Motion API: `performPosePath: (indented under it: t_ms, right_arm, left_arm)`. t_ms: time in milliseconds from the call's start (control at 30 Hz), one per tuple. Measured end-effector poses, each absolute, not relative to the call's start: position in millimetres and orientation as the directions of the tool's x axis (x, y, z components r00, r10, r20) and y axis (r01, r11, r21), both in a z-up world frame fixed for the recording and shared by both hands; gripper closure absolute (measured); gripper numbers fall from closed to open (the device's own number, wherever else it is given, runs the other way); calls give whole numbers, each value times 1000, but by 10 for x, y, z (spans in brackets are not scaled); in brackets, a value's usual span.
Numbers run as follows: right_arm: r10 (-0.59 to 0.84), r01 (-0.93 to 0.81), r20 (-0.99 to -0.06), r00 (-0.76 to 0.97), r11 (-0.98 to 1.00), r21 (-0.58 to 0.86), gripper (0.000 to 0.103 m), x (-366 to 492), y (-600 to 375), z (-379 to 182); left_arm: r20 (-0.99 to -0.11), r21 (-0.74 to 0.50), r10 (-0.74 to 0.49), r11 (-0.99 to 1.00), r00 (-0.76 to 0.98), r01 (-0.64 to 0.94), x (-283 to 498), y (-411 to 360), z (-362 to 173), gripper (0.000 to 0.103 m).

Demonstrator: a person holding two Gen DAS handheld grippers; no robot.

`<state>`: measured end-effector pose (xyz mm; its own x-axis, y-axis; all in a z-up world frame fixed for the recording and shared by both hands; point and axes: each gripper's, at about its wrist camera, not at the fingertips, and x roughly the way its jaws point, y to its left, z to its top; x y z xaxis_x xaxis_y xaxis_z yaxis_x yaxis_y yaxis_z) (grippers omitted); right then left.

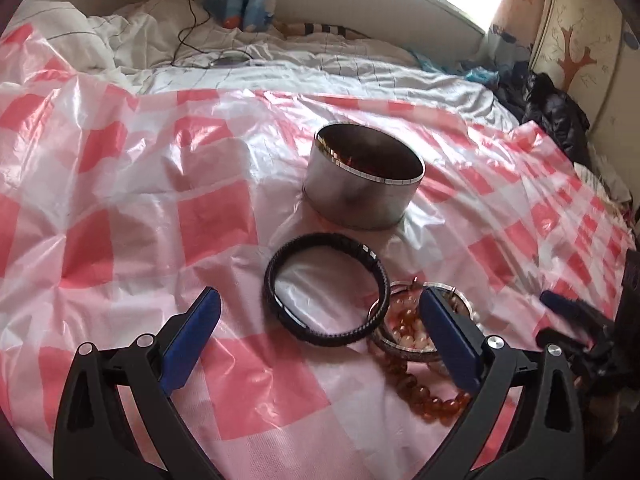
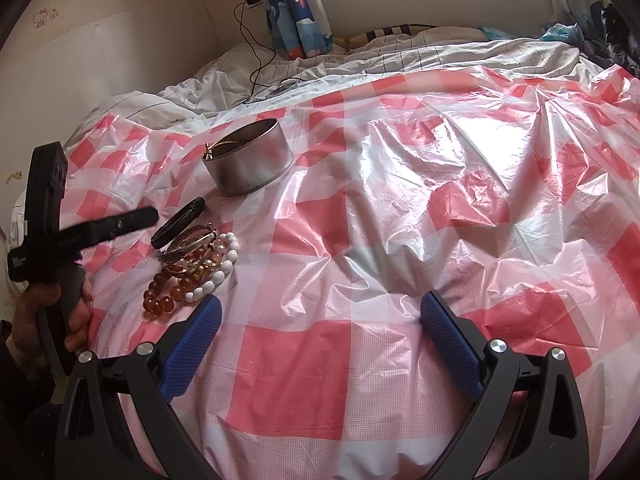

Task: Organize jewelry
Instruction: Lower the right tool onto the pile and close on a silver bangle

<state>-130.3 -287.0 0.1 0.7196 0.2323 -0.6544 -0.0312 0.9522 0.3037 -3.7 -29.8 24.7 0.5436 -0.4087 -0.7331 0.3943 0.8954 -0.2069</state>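
A round metal tin (image 1: pixel 362 178) stands open on the red-and-white checked plastic sheet (image 1: pixel 132 184); it also shows in the right wrist view (image 2: pixel 250 160) with a gold piece at its rim. A black braided bracelet (image 1: pixel 326 288) lies in front of it, between the tips of my open left gripper (image 1: pixel 320 312). Beside it are a silver bangle (image 1: pixel 404 336), amber beads (image 1: pixel 424 396) and, in the right wrist view, white beads (image 2: pixel 224 268). My right gripper (image 2: pixel 322 316) is open and empty over bare sheet, to the right of the pile. The left gripper's body (image 2: pixel 80 232) shows there, held by a hand.
The sheet covers a bed with rumpled white bedding (image 1: pixel 280 64) behind. A black charger cable (image 2: pixel 256 64) runs from the wall. Dark clothes (image 1: pixel 556 112) are piled at the right by a painted cabinet (image 1: pixel 576 40). A window is at the back.
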Motion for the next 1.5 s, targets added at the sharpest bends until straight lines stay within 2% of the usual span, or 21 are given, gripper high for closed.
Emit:
performPosePath:
  t_ms: [133,300,500,633,800,1033,1233,1300,1333,1367,1400,1433,1467,1500]
  right_arm:
    - [233,-30,-654,720,952,305,7,-1304,-2875,0]
    - [234,-31,-653,720,951,307,7,-1306,-2881,-4]
    - [223,-27,-652,725,955,297,7,-1311,-2865,8]
    - [177,-30,-662,728,974,227,7,-1323,-2768,68]
    - [147,-166,-662,735,985,35,7,-1292,-2360,209]
    - [224,-374,-622,750,920,-119,7,-1044,-1805,529]
    - [237,-560,-701,672,782,-272,8,-748,-1200,342]
    - [242,-593,-725,645,757,-275,8,-680,-1104,250]
    - [249,-602,-742,623,759,-251,9,-631,-1089,208]
    - [262,-606,-756,600,766,-216,20,-581,-1101,173]
    - [267,-599,-768,581,780,-182,31,-532,-1136,146]
    - [269,-578,-780,565,804,-141,53,-479,-1196,114]
    - [291,-553,-777,558,828,-87,67,-438,-1288,104]
    - [323,-530,-770,549,847,-23,70,-418,-1387,103]
  left_arm:
    - [-765,-275,-377,924,521,265,107,-130,174,8]
    - [-802,-224,-271,963,532,153,275,0,159,8]
    - [-768,-235,-305,952,563,195,72,68,157,8]
    - [-741,-259,-345,938,576,229,-102,96,131,8]
    - [-709,-328,-400,916,581,231,-144,181,106,8]
    - [-670,-393,-455,888,586,240,-164,273,82,8]
    - [-634,-448,-497,860,592,243,-170,342,85,8]
    - [-627,-457,-504,855,594,245,-168,347,87,7]
    - [-624,-459,-507,854,595,245,-172,350,90,8]
    - [-622,-462,-509,852,595,245,-170,354,89,8]
    - [-620,-464,-511,851,595,246,-170,356,88,8]
    - [-618,-467,-513,849,596,247,-170,360,89,8]
    - [-615,-470,-516,847,596,247,-170,364,89,8]
    - [-613,-473,-518,845,597,248,-166,368,87,8]
